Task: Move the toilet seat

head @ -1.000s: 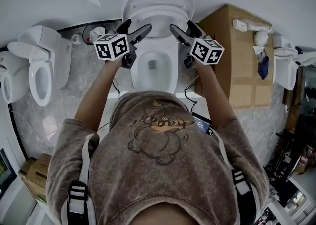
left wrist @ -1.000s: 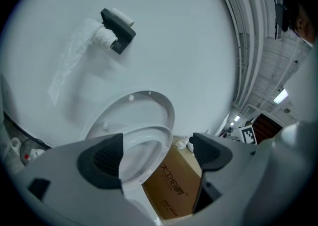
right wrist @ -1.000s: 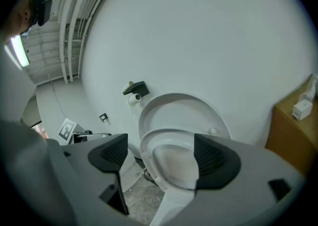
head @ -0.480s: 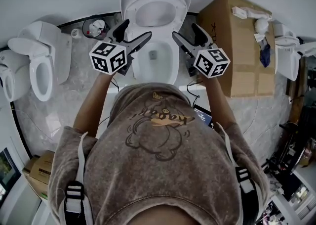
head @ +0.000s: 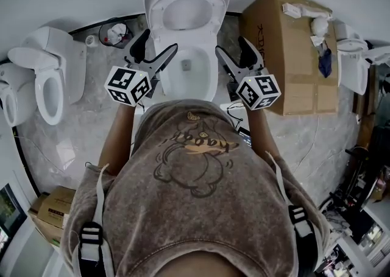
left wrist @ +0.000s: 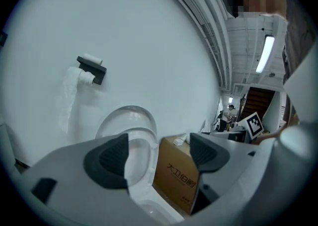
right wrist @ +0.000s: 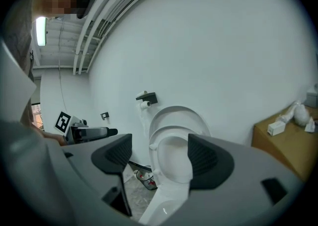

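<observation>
The white toilet (head: pixel 186 66) stands ahead of me with its seat ring (head: pixel 186 11) and lid tipped up against the wall. My left gripper (head: pixel 156 47) hovers over the bowl's left rim, jaws apart and empty. My right gripper (head: pixel 231 49) hovers over the right rim; its jaws are closing with nothing between them. Neither touches the seat. The raised seat (left wrist: pixel 141 145) shows between the left jaws in the left gripper view, and the seat (right wrist: pixel 171 143) shows between the right jaws in the right gripper view, well beyond the fingertips.
A large cardboard box (head: pixel 292 56) stands right of the toilet with small items on top. A second toilet (head: pixel 52 81) stands at the left, and a small bin (head: pixel 113 32) sits by the wall between them. A paper-roll holder (left wrist: pixel 92 66) hangs on the wall.
Both grippers have drawn back from the raised seat toward the person and now sit lower beside the bowl. The seat and lid stay upright.
</observation>
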### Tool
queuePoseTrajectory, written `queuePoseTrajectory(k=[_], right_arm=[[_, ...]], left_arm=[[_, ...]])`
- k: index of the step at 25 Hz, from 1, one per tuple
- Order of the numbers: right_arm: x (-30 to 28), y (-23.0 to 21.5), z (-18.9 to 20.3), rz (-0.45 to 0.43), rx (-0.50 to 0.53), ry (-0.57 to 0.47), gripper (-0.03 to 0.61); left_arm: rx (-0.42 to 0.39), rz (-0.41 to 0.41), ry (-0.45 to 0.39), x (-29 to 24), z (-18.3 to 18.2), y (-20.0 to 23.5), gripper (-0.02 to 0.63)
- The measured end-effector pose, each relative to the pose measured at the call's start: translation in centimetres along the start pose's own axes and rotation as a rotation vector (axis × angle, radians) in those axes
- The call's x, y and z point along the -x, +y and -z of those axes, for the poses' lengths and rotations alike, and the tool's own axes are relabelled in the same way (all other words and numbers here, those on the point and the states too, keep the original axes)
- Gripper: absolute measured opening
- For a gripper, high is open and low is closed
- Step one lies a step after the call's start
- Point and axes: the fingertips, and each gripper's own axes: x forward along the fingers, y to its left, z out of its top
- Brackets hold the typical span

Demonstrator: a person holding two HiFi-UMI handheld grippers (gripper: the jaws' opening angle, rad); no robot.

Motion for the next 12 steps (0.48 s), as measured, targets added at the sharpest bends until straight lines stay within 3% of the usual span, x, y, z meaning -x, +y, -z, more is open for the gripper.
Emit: queuePoseTrajectory(k=[2, 12], right_arm=[[0.4, -0.3, 0.4, 0.012, -0.010, -0.003, 0.331], [0.9, 0.4, 2.9, 0.040, 0.052, 0.031, 0.043]], left_arm=[[-0.003, -0.023, -0.022, 0.6, -0.1, 0.2, 0.270], [-0.039, -0.086, -0.050, 1.8, 1.0, 0.6, 0.059]])
